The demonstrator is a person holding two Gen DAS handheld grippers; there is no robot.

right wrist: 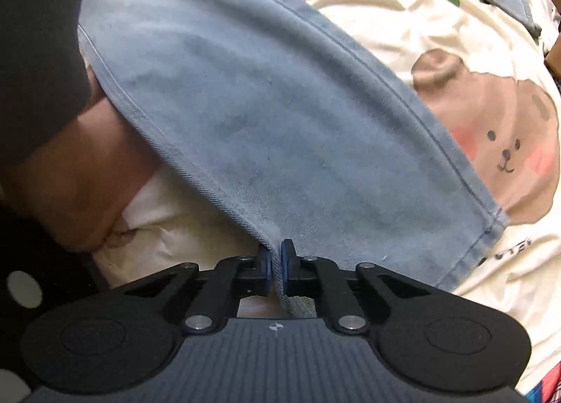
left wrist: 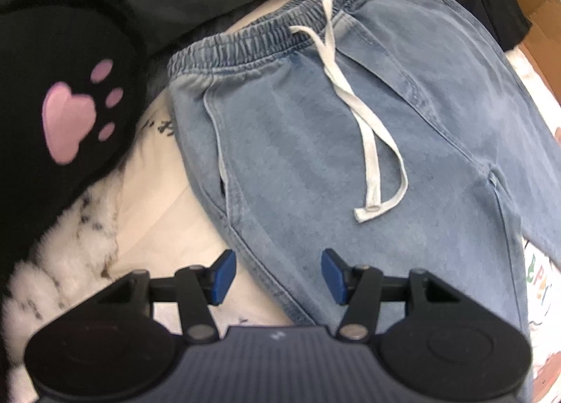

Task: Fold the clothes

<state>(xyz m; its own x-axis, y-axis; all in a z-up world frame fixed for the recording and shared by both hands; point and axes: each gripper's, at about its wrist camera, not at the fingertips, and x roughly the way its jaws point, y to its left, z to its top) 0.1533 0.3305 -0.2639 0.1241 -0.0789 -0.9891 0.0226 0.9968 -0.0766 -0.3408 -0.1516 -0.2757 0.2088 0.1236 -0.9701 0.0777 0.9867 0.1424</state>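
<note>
Right gripper (right wrist: 276, 264) pinches the jeans (right wrist: 280, 115) hem, ready for our fold.
Left gripper (left wrist: 277, 276) spread at six o'clock, above their side seam.

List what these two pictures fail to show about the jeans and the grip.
- Left wrist view: jeans legs cut off by the frame edge and the left gripper.
- Right wrist view: right gripper hides the pinched hem corner; waistband out of frame.
- Print on the cloth: too small to read.
</note>
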